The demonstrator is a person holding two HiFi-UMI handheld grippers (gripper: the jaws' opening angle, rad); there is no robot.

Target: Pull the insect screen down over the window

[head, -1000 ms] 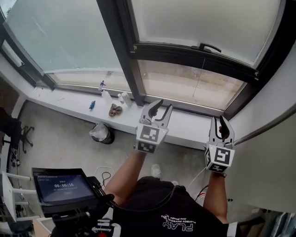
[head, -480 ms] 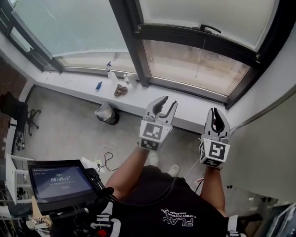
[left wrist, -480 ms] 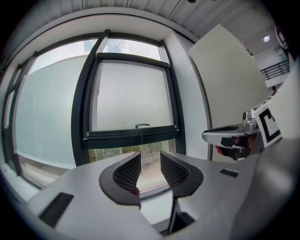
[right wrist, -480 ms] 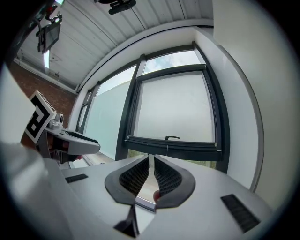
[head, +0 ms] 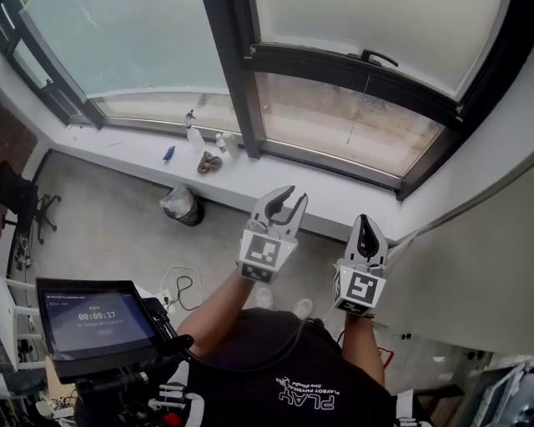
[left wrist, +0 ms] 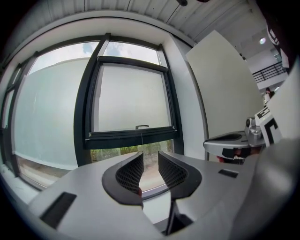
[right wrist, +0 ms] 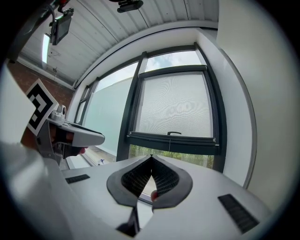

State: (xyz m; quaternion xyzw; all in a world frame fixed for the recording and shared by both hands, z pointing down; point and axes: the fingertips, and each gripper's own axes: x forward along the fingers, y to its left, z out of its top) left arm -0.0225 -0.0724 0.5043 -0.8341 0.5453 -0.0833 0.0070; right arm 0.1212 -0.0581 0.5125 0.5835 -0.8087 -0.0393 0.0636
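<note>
**Insect screen part-lowered, both tools empty**

Left tool: jaws slightly apart, nothing between. Right tool: closed tip to tip, empty. Both are well apart from the window. The screen covers the upper pane, its top cut off. Bare glass shows below its dark bottom bar. Objects on the sill are too small to identify.

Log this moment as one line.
insect screen: partly down, gap below bar | left tool: open, empty, jaws just narrowed | right tool: just shut, empty | neither touching screen
</note>
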